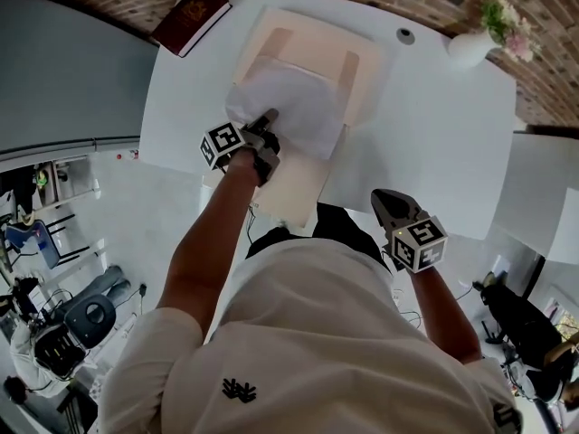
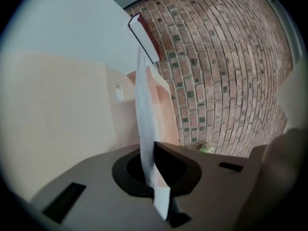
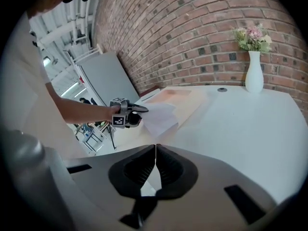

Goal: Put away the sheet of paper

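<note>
From where I stand, the left tool is clamped tight on the near edge of the sheet of paper. Its own view shows the white sheet pinched edge-on between the closed jaws. The sheet lies spread over the open folder in the middle of the white tabletop, roughly between the folder's two peach-coloured flaps. I cannot tell whether its far edge is tucked under a flap or only resting on top.

The right tool hangs back near the person's body, well apart from the folder, with its jaws closed together on nothing.

To do this step well, I'd say the paper should be slid in flat and square to the folder. Only the one edge is held, so it should be pushed gently to stop the thin sheet buckling or creasing at the pinch. The free tool could pin the folder down so it doesn't skate on the smooth tabletop. The jaws should part only once the sheet sits fully inside.

As for containers, I see nothing in the folder besides this sheet. The white vase at the far right corner holds a small bunch of flowers. A dark red book lies closed at the far left corner.
</note>
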Tool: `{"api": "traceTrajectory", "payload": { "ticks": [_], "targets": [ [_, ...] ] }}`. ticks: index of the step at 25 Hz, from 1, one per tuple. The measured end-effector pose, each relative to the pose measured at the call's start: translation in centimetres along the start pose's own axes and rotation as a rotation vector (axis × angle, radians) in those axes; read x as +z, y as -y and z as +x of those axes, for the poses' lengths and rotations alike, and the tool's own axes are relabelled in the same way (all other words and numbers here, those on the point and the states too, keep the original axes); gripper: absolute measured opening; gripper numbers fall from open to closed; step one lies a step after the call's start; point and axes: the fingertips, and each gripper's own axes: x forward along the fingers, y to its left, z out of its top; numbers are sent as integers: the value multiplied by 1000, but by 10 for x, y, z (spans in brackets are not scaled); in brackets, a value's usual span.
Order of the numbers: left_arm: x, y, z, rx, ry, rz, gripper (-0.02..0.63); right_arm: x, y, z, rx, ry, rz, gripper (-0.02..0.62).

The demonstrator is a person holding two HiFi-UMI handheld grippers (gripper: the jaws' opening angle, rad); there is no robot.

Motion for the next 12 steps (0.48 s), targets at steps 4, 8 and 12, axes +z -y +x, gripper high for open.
{"api": "traceTrajectory", "payload": {
  "ticks": [4,8,12],
  "targets": [
    [3,1,16,13,6,-2,23,-3,0,14,54,-28,-12,31],
    [7,5,30,28,14,0,24,-1,2,24,93,-43,-27,31],
    [9,6,45,47,16,4,23,-3,10,27,105,-53,-25,31]
  ]
}}
